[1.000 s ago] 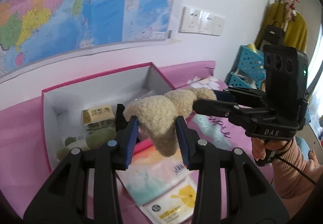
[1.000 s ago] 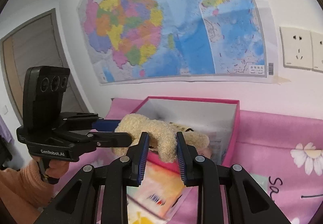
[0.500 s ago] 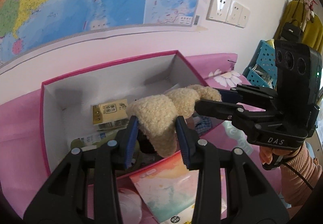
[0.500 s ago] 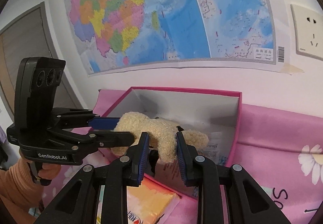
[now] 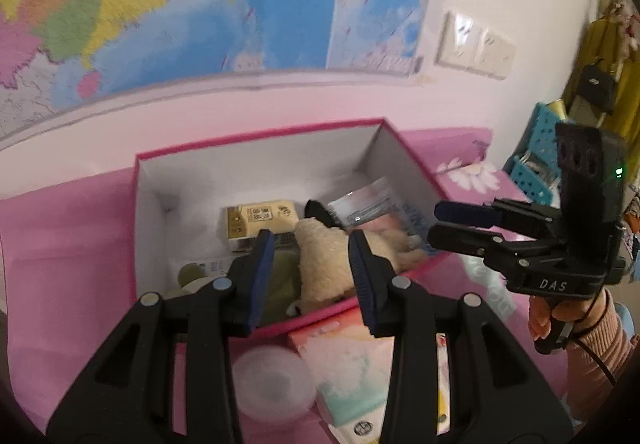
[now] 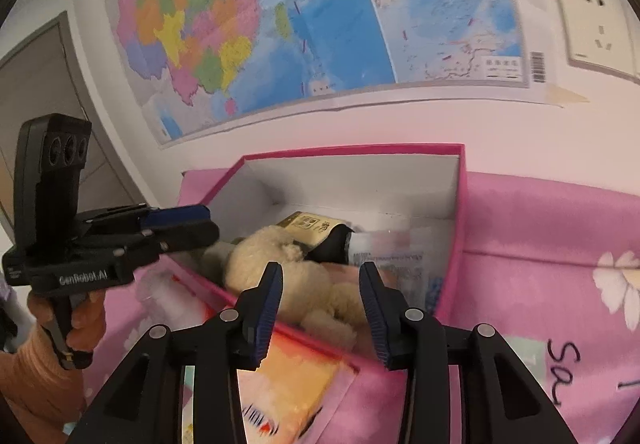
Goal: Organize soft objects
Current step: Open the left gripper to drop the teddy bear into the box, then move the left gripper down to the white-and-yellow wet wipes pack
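A beige plush toy (image 5: 326,264) lies inside the pink box (image 5: 256,134) with white inner walls; it also shows in the right wrist view (image 6: 296,280) inside the box (image 6: 460,228). My left gripper (image 5: 312,276) is open, its blue-padded fingers apart just above the plush. My right gripper (image 6: 320,304) is open too, over the plush at the box's near wall. Each gripper shows in the other's view, the right one (image 5: 448,222) and the left one (image 6: 196,224).
The box also holds a yellow packet (image 5: 260,220), a clear sachet (image 5: 368,204), a black item (image 6: 332,244) and green soft things (image 5: 280,280). A pastel tissue pack (image 5: 352,372) and a clear round lid (image 5: 272,384) lie on the pink cloth (image 5: 68,244). A map covers the wall.
Both grippers carried the plush over the box, lowered it inside and opened. The plush now rests in the box, free of both.
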A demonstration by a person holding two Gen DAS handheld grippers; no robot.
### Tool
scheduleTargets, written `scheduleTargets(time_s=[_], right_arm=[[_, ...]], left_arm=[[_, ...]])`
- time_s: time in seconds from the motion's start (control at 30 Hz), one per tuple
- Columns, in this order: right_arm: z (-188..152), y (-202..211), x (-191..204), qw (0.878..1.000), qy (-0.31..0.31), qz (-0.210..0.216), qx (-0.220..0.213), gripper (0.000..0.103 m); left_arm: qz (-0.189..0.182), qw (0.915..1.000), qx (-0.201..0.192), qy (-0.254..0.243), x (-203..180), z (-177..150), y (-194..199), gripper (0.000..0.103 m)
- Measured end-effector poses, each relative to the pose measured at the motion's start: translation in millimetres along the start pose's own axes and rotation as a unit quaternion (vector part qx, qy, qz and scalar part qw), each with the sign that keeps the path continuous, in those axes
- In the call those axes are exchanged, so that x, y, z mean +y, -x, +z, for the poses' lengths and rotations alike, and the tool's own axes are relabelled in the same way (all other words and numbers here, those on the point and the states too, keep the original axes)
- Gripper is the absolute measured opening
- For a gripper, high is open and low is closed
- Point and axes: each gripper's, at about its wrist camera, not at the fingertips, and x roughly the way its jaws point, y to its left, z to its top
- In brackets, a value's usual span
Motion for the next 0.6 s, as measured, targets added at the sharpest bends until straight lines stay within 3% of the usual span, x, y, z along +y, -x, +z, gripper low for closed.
scheduleTargets(time_s=[0.13, 0.27, 0.43, 0.6], right_arm=[[-14, 29, 7, 1.000, -0.002, 0.023, -0.009, 0.049], [-37, 54, 17, 0.998, -0.001, 0.058, -0.001, 0.054], [-74, 63, 29, 0.996, -0.014, 0.079, 0.037, 0.054], [-114, 45, 26, 0.992, -0.049, 0.070, 0.092, 0.054]], left_arm=[[-0.045, 0.9984, -0.030, -0.013, -10, -17, 37, 0.042], [-0.077, 0.9961, -0.033, -0.027, -22, -44, 58, 0.044], [-0.105, 0.9944, 0.004, -0.014, -24, -85, 59, 0.045], [-0.107, 0.9908, 0.076, 0.031, -16, -127, 32, 0.045]])
